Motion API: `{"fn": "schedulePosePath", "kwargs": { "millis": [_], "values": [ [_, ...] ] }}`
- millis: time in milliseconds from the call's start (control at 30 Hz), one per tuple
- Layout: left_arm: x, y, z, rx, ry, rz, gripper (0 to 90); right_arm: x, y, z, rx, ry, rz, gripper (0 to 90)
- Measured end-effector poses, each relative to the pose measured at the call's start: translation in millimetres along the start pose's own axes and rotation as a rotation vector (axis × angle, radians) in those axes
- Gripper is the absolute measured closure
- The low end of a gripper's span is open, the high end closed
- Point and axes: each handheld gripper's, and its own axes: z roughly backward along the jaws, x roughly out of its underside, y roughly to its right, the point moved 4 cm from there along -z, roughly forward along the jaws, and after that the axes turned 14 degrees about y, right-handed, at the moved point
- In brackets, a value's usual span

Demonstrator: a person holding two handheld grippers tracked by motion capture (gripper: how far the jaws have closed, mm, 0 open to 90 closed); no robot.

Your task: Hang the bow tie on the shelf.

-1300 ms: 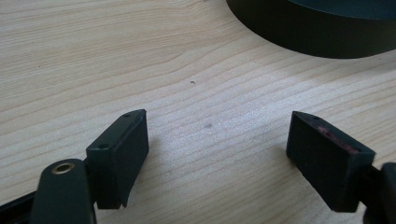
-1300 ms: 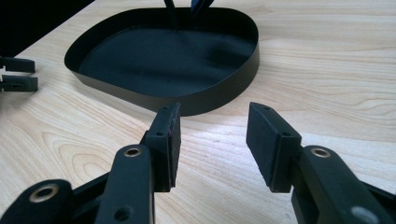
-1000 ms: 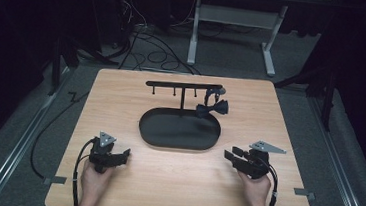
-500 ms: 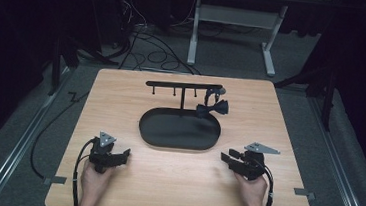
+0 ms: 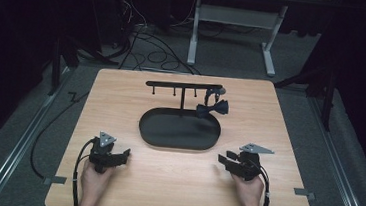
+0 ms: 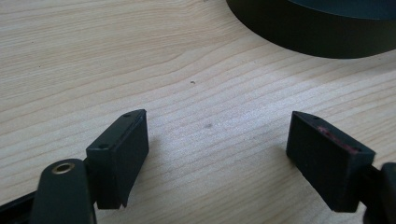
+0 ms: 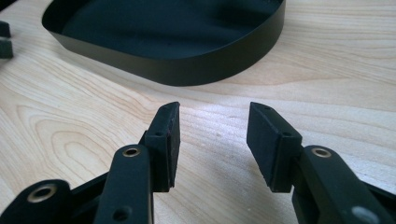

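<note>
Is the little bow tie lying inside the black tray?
No, the bow tie hangs from the black rack above the far edge of the tray.

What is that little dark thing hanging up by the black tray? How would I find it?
Start at the wooden table and find the black oval tray in its middle. Behind the tray stands a thin black rack with small pegs. At the rack's right end hangs a dark bow tie, the only thing on the rack; the other pegs are bare.

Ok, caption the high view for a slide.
Two hand-held grippers, left and right, open on a wooden table before a black tray and hook stand.
</note>
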Motion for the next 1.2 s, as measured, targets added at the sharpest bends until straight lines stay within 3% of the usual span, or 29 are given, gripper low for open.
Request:
{"fn": "schedulePosePath", "kwargs": {
  "millis": [333, 800, 933, 1067, 1200],
  "values": [
    [0.0, 0.0, 0.0, 0.0, 0.0, 0.0, 21.4, 7.2, -0.7, -6.2, 0.023, -0.035, 0.033, 55.9],
    [0.0, 0.0, 0.0, 0.0, 0.0, 0.0, 21.4, 9.6, -2.7, -8.5, 0.046, -0.042, 0.072, 54.0],
    [0.1, 0.0, 0.2, 0.001, 0.001, 0.0, 21.5, 10.3, -6.9, -10.3, 0.068, -0.049, 0.125, 51.8],
    [0.2, 0.0, 0.2, 0.001, 0.001, 0.0, 21.4, 12.2, -14.5, -12.8, 0.107, -0.067, 0.229, 48.0],
    [0.2, -0.1, 0.3, 0.001, 0.001, 0.0, 21.5, 12.5, -16.0, -13.1, 0.103, -0.07, 0.229, 46.6]
  ]
}}
